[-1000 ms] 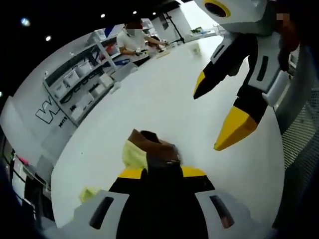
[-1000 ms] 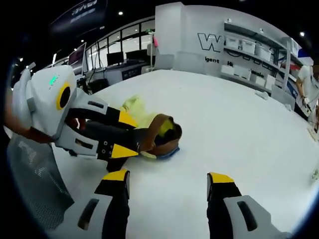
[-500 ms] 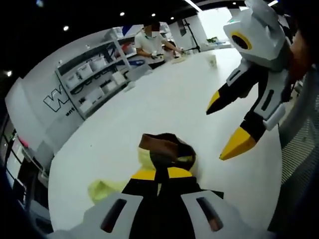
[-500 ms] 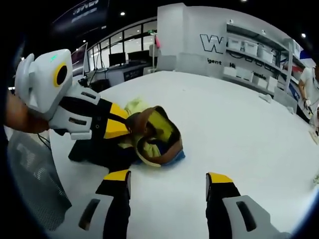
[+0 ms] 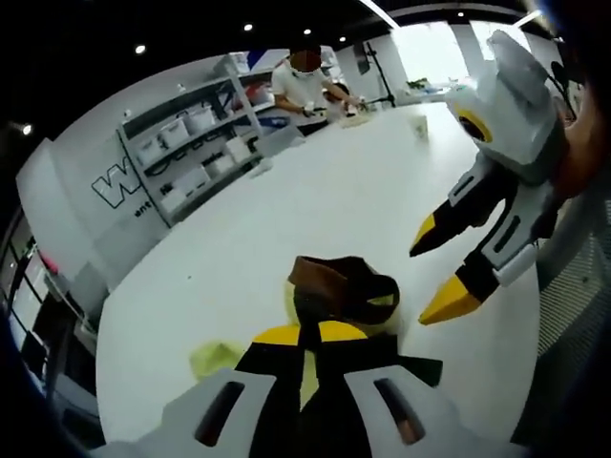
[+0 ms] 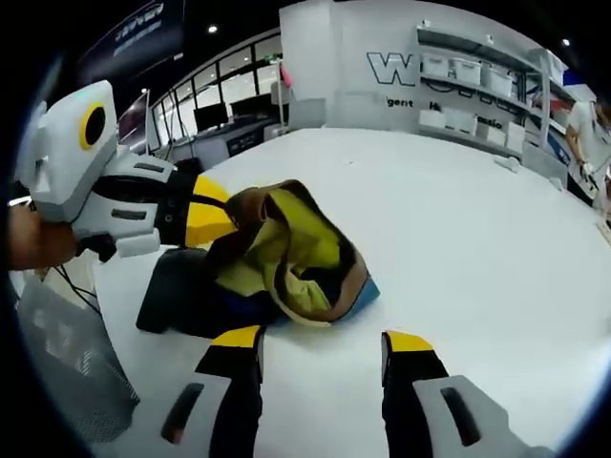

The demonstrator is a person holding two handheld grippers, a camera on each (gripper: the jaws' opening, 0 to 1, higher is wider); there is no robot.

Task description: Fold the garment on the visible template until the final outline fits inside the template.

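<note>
A crumpled garment (image 6: 296, 253), brown outside with a yellow lining, black parts and a bit of blue, lies on the white table (image 6: 477, 239). My left gripper (image 5: 315, 334) is shut on its brown and black edge (image 5: 339, 286) and holds that edge raised off the table. In the right gripper view the left gripper (image 6: 215, 215) comes in from the left, clamped on the garment's near-left rim. My right gripper (image 6: 322, 340) is open, just short of the garment, with nothing between its jaws. It hangs open beside the garment (image 5: 437, 272) in the left gripper view.
Shelves with white bins (image 5: 191, 153) line the wall beyond the table. A person (image 5: 305, 81) stands at the table's far end, near a small cup (image 5: 420, 124). A grey mesh chair (image 6: 67, 372) sits off the table's near edge.
The left gripper has lifted the garment's edge higher, so the yellow lining now gapes open. The right gripper has come closer to the garment.
</note>
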